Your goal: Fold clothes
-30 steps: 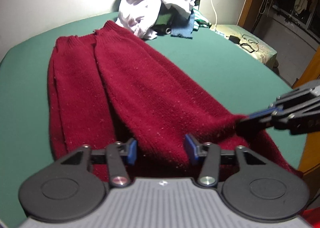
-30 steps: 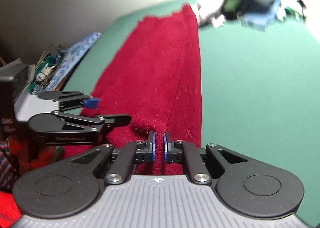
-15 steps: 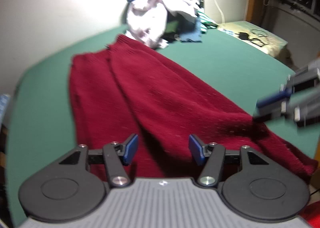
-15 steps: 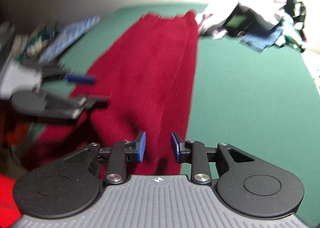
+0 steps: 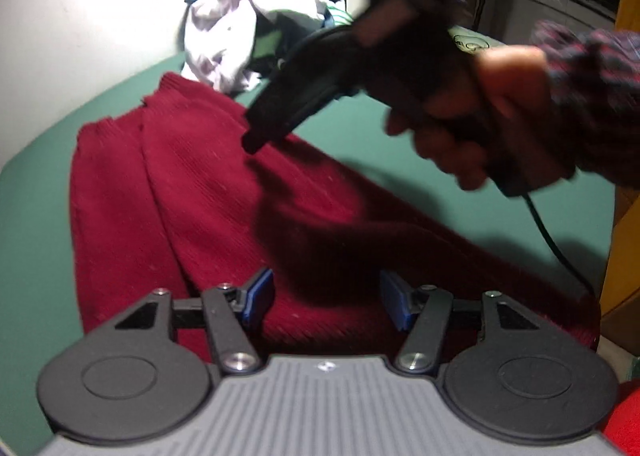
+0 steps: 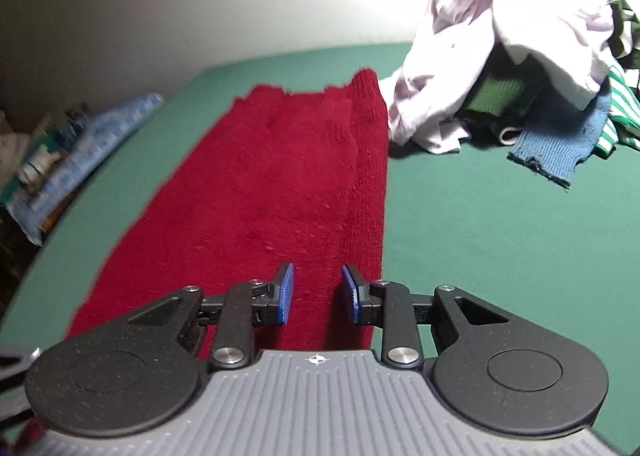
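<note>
Left claw (image 5: 326, 302): I see its blue pads spread wide, nothing between them; it hangs just above the near end of the red knit.
Right claw (image 6: 316, 294): my view shows a moderate gap between the pads, empty, poised over the garment's right-hand strip.
Right claw from the left camera: a blurred dark shape held over the middle of the knit by a hand (image 5: 476, 123) in a plaid sleeve (image 5: 592, 95), a cable trailing below.
Red sweater (image 6: 280, 191): lying flat and long on the green surface (image 6: 480, 240), folded lengthwise with a sleeve laid along it, cuffs at the far end.
Clothes pile (image 6: 520, 55): white, green, blue and striped pieces heaped at the far right, just touching the sweater's far corner.
Left edge: blurred clutter (image 6: 60, 159) beyond the surface.
</note>
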Demonstrator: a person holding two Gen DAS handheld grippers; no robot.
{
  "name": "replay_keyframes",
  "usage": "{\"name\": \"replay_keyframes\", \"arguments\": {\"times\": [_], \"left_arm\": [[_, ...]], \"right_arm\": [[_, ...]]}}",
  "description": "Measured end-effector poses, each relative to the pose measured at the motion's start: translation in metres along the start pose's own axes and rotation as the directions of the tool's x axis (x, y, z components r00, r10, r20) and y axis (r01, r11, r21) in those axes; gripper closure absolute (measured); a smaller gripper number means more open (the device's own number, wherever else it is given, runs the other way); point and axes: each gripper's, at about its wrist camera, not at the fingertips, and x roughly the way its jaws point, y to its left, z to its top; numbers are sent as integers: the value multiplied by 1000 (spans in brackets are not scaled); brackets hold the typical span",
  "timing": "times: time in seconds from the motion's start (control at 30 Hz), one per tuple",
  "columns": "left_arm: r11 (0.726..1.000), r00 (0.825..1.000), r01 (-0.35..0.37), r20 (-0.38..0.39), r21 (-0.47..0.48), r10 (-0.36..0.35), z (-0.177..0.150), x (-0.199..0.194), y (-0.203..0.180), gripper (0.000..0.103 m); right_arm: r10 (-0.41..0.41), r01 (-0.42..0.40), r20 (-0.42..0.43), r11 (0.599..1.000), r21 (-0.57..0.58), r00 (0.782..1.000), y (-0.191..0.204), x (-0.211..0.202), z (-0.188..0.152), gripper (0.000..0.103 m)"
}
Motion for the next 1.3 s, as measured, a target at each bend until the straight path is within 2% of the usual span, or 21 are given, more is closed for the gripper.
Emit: {"name": "replay_keyframes", "arguments": {"times": [0.07,0.1,0.23,0.3,0.37,0.47,0.53,0.57,0.7,0.8,0.93,0.97,1.0,1.03,1.13,1.3], "left_arm": [[1000,1000,10,-18,-5,-10,-3,7,-3,40],[1000,1000,16,-24,-11,-16,-3,8,-3,40],[997,998,63,-7,-36,-63,2,3,-6,38],[997,997,77,-5,-21,-77,2,4,-11,31],[997,997,71,-28,-9,-71,-3,12,-15,30],[998,997,66,-40,-11,-66,-7,12,-17,30],[997,996,77,-42,-18,-78,-6,11,-16,30],[997,996,78,-44,-18,-79,-7,11,-16,30],[996,995,87,-49,-24,-88,-7,12,-17,28],[995,993,100,-53,-25,-101,-7,13,-15,26],[991,990,129,-57,-23,-130,-6,16,-13,19],[991,990,131,-58,-21,-132,-6,16,-13,18],[991,989,132,-58,-20,-133,-6,17,-14,17],[991,989,132,-59,-19,-133,-6,17,-14,17],[992,990,128,-62,-22,-129,-3,18,-14,18],[992,990,123,-70,-36,-126,-1,20,-13,17]], "right_arm": [[8,-8,-6,1000,-4,1000,0,2,2,82],[12,-12,2,1000,-11,1000,0,1,3,98],[-11,14,62,999,-46,998,0,-11,12,100],[-21,24,49,998,-56,999,-3,-9,13,100],[-42,44,27,995,-87,999,-3,0,10,99],[-15,14,-10,996,-86,1000,-4,7,10,95],[5,-4,27,999,-48,1000,-7,4,18,68],[10,-9,54,1000,-27,998,-10,3,24,65],[10,-9,118,1000,-4,993,-11,20,52,65],[0,3,115,1000,-20,993,-10,41,69,71],[-34,39,93,998,-56,995,-13,67,77,74],[-27,32,83,998,-61,996,-15,70,77,78],[-20,25,73,998,-66,997,-16,74,77,90],[-18,23,74,997,-73,997,-17,74,78,97],[-35,46,117,995,-91,992,-16,70,83,99],[-130,138,133,989,-58,983,-26,88,94,103]]}}
